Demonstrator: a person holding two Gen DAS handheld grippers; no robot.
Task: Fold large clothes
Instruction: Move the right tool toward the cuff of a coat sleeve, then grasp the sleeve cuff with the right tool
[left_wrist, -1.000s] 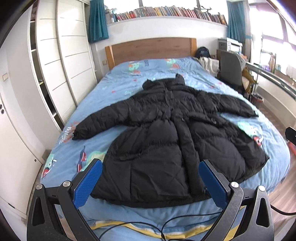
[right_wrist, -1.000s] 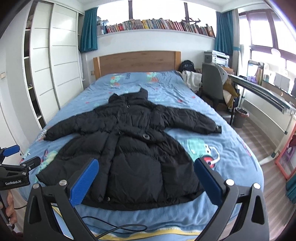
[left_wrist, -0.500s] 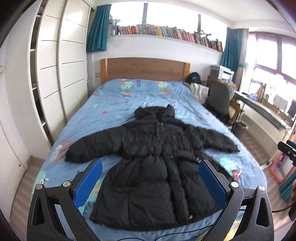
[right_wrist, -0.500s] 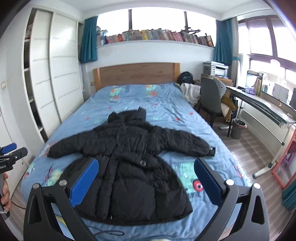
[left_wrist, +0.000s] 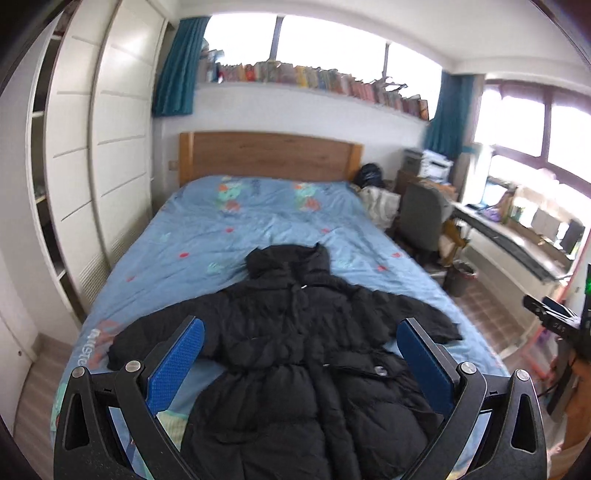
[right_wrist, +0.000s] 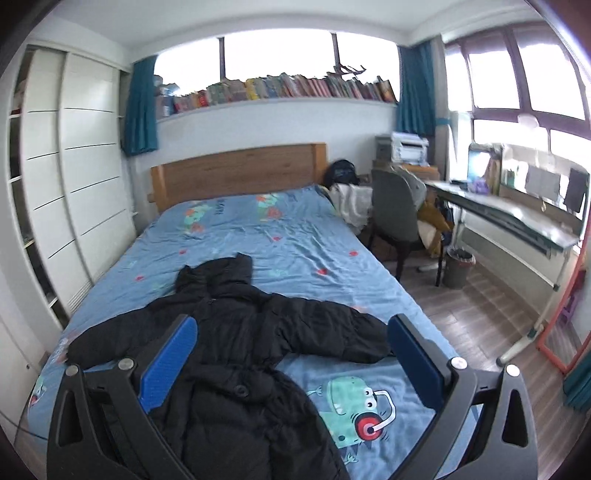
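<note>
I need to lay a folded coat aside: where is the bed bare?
Bare sheet lies between the coat's hood and the headboard, and below its right sleeve, by the monster print. The foot half is covered.

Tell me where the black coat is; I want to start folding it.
The black coat lies spread flat on the near half of the blue bed, collar toward the wooden headboard, sleeves out to both sides.

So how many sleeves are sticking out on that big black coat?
2. One sleeve stretches toward the white wardrobe side of the bed; the other sleeve stretches toward the desk side. Neither is folded in.
</note>
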